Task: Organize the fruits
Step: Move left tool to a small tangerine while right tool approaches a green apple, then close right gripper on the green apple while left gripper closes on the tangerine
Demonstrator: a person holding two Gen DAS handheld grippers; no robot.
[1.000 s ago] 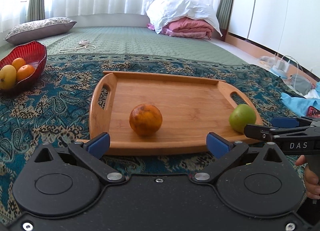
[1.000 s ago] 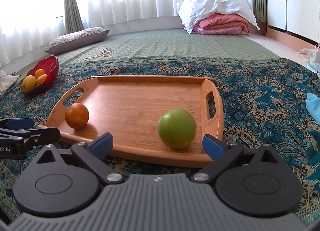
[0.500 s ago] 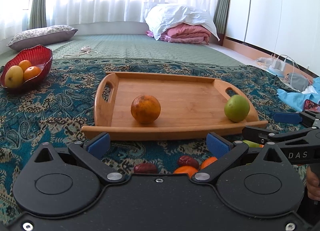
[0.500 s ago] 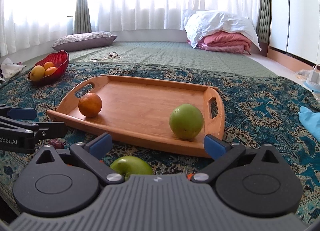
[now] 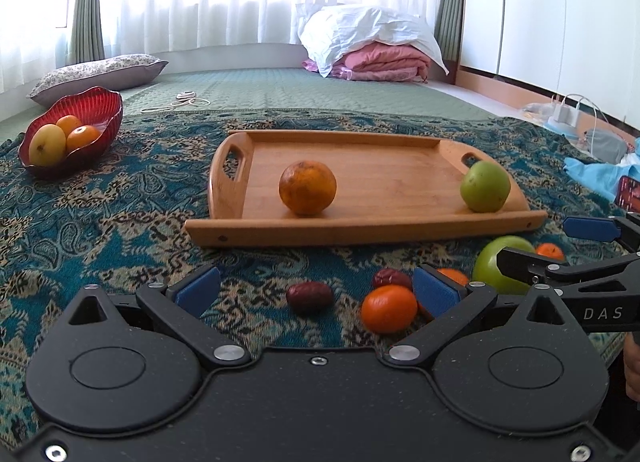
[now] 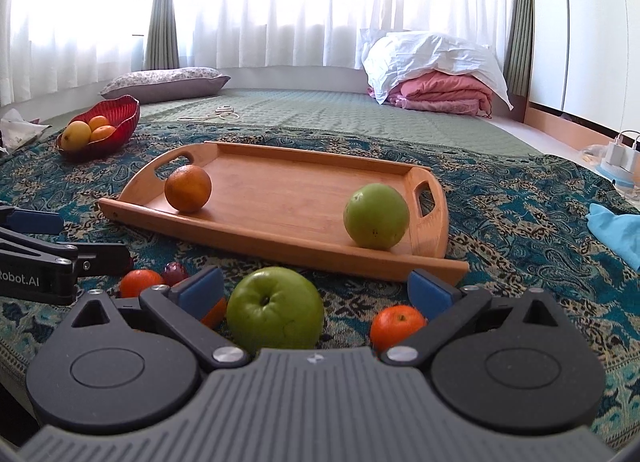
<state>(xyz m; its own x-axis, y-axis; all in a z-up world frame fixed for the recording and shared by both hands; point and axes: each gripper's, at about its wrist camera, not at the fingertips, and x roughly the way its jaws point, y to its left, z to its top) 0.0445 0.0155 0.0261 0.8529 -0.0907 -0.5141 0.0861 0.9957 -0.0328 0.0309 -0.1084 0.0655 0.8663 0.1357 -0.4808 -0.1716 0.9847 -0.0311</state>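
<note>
Risk, left side: the dried red date [image 5: 309,296] lies just ahead of the left gripper [image 5: 316,290], between its pads; being small and low, it may be pushed along the patterned cloth [image 5: 100,213] rather than caught.
Risk, centre: the small orange [image 5: 389,309] beside the right-hand pad could be knocked and set rolling.
Risk, right side: the green apple [image 6: 275,313] is wide and round, so it may be squeezed out forward if clamped off-centre.
Left gripper: held wide open, nothing gripped or touched.
Right gripper [image 6: 316,290]: held wide open, the apple framed between its pads; contact cannot be told.
Destination: the wooden tray [image 6: 280,238] lies ahead of both tools, already carrying an orange [image 6: 187,188] and a green fruit [image 6: 376,216].
</note>
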